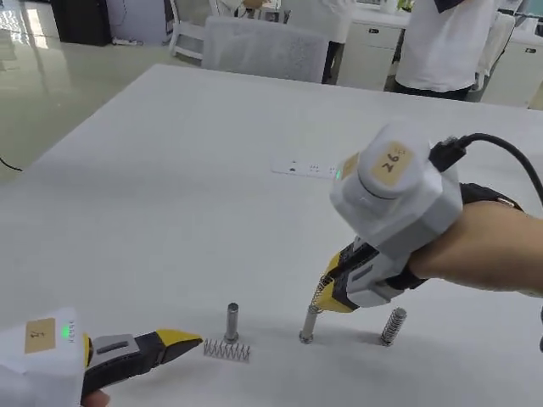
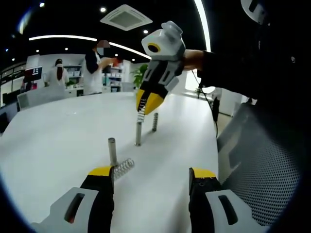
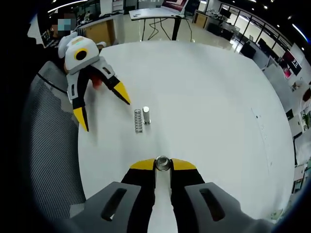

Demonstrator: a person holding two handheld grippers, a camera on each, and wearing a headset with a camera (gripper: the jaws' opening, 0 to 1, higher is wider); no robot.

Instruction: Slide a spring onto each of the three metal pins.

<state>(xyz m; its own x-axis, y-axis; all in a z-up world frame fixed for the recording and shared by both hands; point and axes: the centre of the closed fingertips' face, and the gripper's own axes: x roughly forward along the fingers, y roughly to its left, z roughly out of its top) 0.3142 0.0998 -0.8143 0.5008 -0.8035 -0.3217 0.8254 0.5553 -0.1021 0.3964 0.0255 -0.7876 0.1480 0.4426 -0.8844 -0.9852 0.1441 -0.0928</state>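
Right gripper (image 1: 331, 287): jaws nearly shut, pinching the held spring (image 2: 141, 114) by its upper coils. The spring hangs roughly upright with its lower end at the top of the middle pin (image 1: 309, 326), bottom centre of the head view; whether the first coils are over the tip cannot be told. The right-hand pin (image 1: 391, 327) carries a fitted spring (image 2: 155, 122). The left pin (image 1: 232, 321) is bare. A loose spring (image 1: 227, 349) lies on its side on the table (image 1: 170, 186) just in front of it, apparently not touching. Left gripper (image 2: 151, 174): jaws wide apart, holding nothing, low at the lower left of the head view, tips pointing at the loose spring from just beside it. Handling judgement: the springs are light thin wire, soft along the axis, and likely to roll or flick away if squeezed hard. They are best taken lightly across the coils near one end, leaving the other end free for the pin. The pins look stiff but stand on small bases and could probably be tipped by a sideways knock. Surroundings: a white power strip (image 1: 305, 169) well behind the pins and a chair (image 1: 263, 47) at the far table edge; neither is in the way. The nearest obstruction is the left pin, just beside the loose spring.
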